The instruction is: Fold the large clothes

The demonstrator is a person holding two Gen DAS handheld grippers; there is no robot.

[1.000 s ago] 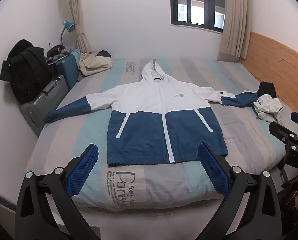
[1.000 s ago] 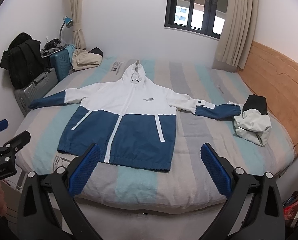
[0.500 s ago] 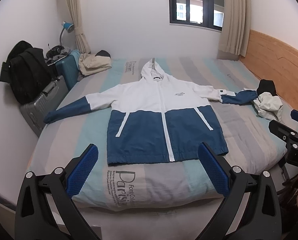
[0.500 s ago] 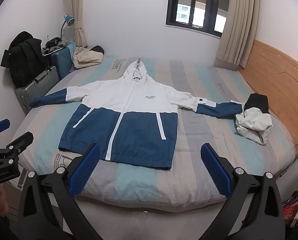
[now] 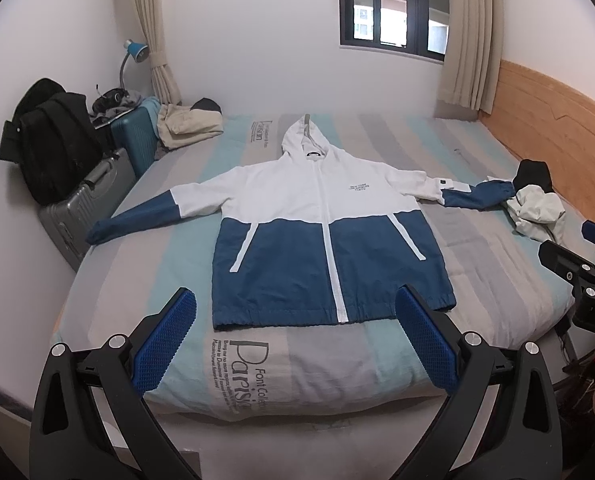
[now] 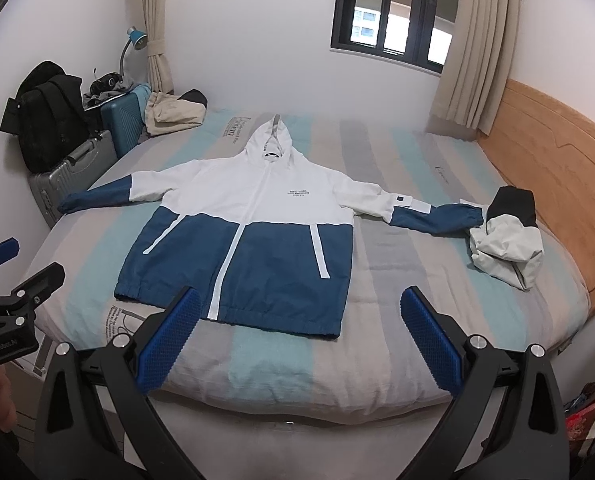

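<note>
So far nothing is held: the left gripper (image 5: 295, 334) and the right gripper (image 6: 299, 336) both hover short of the bed (image 5: 497, 280) with jaws spread wide and empty, while the hooded jacket (image 5: 329, 240) lies flat and face up ahead of them, its hem nearest the jaws and its sleeves stretched out to either side. The likely trouble is the slick fabric: a pinch may catch only the top layer or snag the bedsheet (image 6: 273, 360) beneath. Beyond the right jaws, the far cuff touches a crumpled garment (image 6: 505, 248), which may drag along with that sleeve.
</note>
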